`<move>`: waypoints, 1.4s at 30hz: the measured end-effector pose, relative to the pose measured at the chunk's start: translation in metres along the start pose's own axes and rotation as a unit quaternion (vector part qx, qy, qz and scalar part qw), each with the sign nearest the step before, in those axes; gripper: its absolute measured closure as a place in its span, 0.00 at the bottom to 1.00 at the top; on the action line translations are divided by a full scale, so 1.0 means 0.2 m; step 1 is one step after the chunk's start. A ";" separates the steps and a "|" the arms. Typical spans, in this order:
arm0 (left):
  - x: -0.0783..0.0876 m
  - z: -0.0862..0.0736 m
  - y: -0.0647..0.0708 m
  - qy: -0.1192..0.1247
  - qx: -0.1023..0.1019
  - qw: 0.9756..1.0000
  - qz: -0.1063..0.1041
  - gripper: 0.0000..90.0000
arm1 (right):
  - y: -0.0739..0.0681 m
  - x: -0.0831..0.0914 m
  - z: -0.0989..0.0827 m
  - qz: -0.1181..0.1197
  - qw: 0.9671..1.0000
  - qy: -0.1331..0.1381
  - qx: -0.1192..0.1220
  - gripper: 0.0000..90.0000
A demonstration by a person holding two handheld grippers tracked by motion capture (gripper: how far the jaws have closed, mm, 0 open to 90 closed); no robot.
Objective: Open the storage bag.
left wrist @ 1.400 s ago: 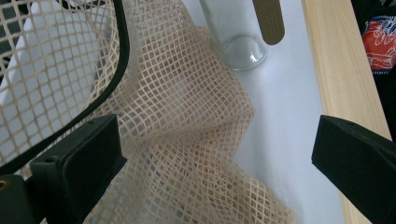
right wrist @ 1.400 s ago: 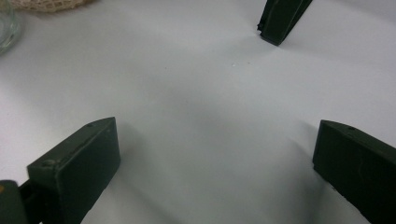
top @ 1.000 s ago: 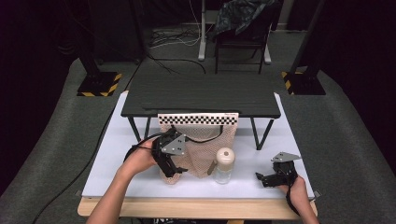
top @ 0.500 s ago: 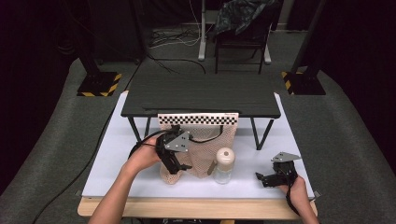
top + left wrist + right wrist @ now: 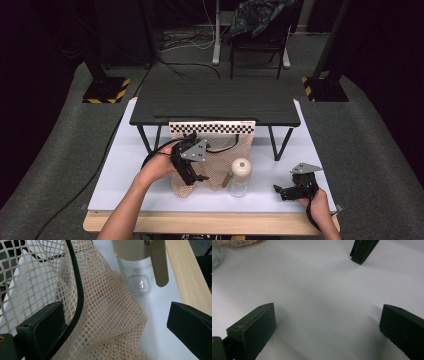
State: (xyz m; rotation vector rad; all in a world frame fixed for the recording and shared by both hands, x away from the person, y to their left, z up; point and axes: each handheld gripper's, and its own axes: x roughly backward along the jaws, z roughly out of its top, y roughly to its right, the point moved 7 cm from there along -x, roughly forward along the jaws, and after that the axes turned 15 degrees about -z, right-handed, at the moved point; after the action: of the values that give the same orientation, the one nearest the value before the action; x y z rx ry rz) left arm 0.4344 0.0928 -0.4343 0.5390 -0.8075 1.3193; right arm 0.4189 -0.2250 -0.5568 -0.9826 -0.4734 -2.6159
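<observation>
A beige mesh bag [image 5: 225, 150] lies on the white table in front of a black stand, its lower corner crumpled toward the front. My left gripper [image 5: 192, 179] hovers over the bag's left part with its jaws wide open. In the left gripper view the netting [image 5: 110, 315] spreads between the jaws of the left gripper [image 5: 112, 312], and a black cable [image 5: 78, 290] runs across it. A clear glass bottle [image 5: 240, 179] with a beige cap stands just right of the bag, also seen as the bottle [image 5: 136, 280]. My right gripper [image 5: 281, 192] rests open near the front right, over bare table [image 5: 327, 312].
A low black stand [image 5: 215, 102] with a checkered strip [image 5: 212, 127] spans the back of the white table [image 5: 125, 170]. One stand leg [image 5: 362, 250] rises ahead of the right gripper. The table's wooden front edge [image 5: 185, 277] runs close by the bottle.
My left gripper has shifted slightly right and down over the mesh bag. The right gripper and the bottle have stayed put.
</observation>
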 end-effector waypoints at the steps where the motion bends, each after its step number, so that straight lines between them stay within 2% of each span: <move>1: 0.00 0.00 0.00 -0.001 0.000 1.000 -0.001 0.02 | 0.00 0.00 0.00 0.000 1.000 0.000 0.000 0.00; 10: -0.04 0.00 -0.03 -0.001 0.004 1.000 -0.003 0.02 | 0.00 0.00 0.00 0.001 1.000 -0.001 0.000 0.00; 14: -0.06 -0.01 -0.03 -0.007 0.006 1.000 -0.008 0.02 | 0.00 0.00 0.00 0.001 1.000 0.000 0.000 0.00; 19: -0.06 -0.02 -0.03 -0.001 0.013 1.000 -0.016 0.02 | 0.00 0.00 0.00 0.001 1.000 0.000 0.000 0.00; 23: -0.07 -0.03 -0.01 0.000 0.021 0.999 -0.034 0.01 | 0.00 0.00 0.00 0.001 1.000 -0.001 0.001 0.00; 34: -0.07 -0.06 0.04 -0.004 0.027 0.999 -0.047 0.00 | 0.00 0.00 0.00 0.001 1.000 0.000 0.000 0.00; 42: -0.06 -0.06 0.09 0.012 0.036 0.997 -0.065 0.00 | 0.00 0.00 0.00 0.001 1.000 0.000 0.000 0.00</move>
State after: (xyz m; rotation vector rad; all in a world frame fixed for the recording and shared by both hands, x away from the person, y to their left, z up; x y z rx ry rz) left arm 0.4190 0.0981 -0.4526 0.6208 -0.6962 1.2364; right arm 0.4190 -0.2250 -0.5568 -0.9833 -0.4727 -2.6140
